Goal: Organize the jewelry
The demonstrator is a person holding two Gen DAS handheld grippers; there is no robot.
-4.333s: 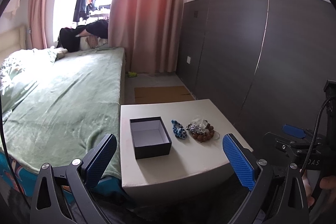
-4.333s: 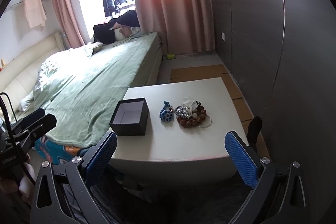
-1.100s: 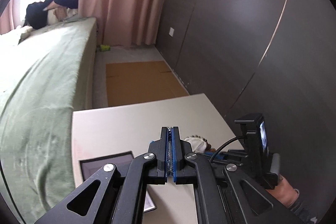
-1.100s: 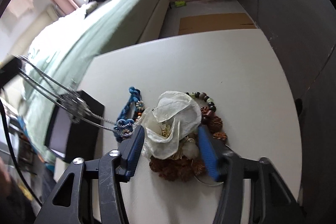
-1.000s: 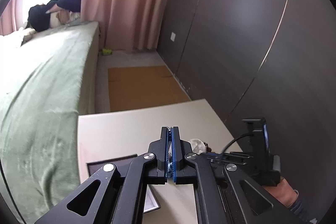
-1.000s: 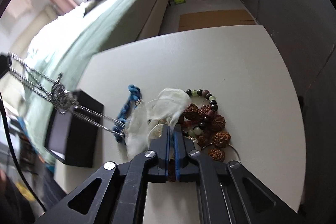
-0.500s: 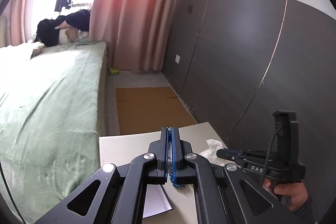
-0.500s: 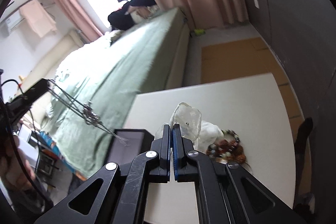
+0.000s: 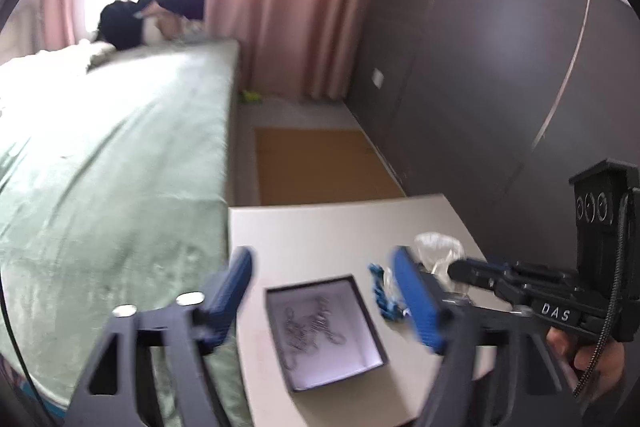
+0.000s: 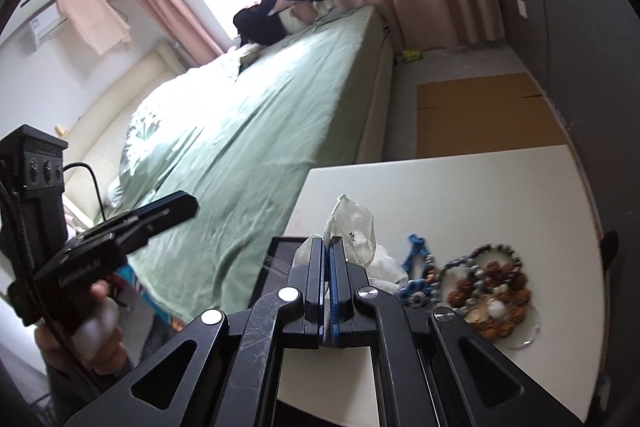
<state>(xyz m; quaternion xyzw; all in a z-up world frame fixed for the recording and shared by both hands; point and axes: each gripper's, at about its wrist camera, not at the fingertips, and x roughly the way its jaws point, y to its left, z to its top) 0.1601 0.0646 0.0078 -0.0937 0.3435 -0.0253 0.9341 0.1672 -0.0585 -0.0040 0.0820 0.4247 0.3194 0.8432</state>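
A black box (image 9: 325, 331) with a white inside stands on the pale table (image 9: 320, 227); a silver chain (image 9: 310, 323) lies in it. My left gripper (image 9: 324, 291) is open above the box. My right gripper (image 10: 329, 251) is shut on a clear plastic pouch (image 10: 354, 223) and holds it above the table, beside the box; the pouch also shows in the left wrist view (image 9: 438, 251). A blue beaded bracelet (image 10: 416, 267) and a heap of brown bead bracelets (image 10: 492, 291) lie on the table to the right.
A bed with a green cover (image 9: 108, 167) runs along the table's left side. A dark panelled wall (image 9: 480, 87) stands to the right. Flat cardboard (image 9: 324, 163) lies on the floor beyond the table.
My left gripper has opened and the silver chain it held has dropped into the box. My right gripper has stayed shut on the pouch, lifted clear of the bead heap.
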